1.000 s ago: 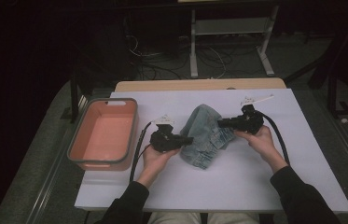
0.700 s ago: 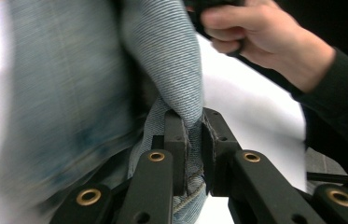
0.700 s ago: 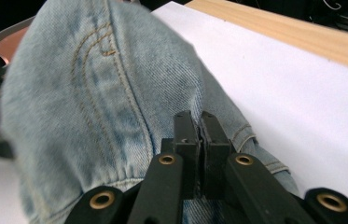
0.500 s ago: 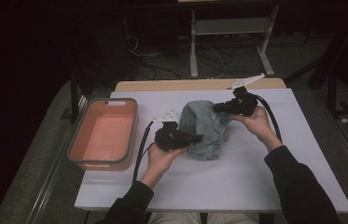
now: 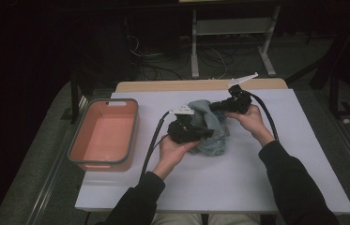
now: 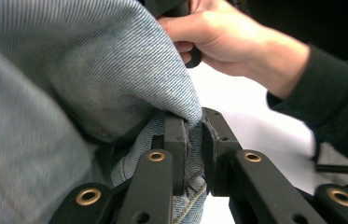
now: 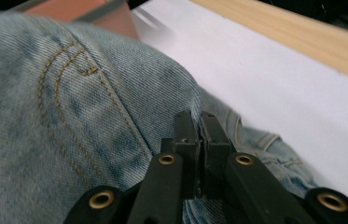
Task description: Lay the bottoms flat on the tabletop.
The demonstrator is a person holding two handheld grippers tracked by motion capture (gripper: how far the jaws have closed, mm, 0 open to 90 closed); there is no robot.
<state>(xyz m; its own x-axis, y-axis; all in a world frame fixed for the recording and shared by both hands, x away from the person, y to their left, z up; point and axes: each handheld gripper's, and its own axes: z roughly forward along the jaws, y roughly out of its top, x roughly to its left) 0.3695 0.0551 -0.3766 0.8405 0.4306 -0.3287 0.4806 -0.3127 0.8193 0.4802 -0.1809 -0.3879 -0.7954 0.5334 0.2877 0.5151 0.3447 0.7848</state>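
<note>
- Denim (image 5: 210, 129) is sitting bunched near the middle of the desk (image 5: 238, 187), toward its far edge, in the high view; left gripper (image 5: 205, 133) and right gripper (image 5: 216, 106) are both biting into it, with the pink tub (image 5: 104, 136) hanging out by the left edge.
- Left gripper view: jaws are pinching a fold of denim (image 6: 115, 70), and the other hand (image 6: 218, 39) is gripping beyond it.
- Right gripper view: jaws are pressed tight on a denim (image 7: 69, 116) edge.

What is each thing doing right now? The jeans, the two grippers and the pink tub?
Jeans: bunched up, pinched at two spots, partly lifted off the table.
Left gripper: shut on the jeans.
Right gripper: shut on the jeans.
Pink tub: upright, nothing inside it.
</note>
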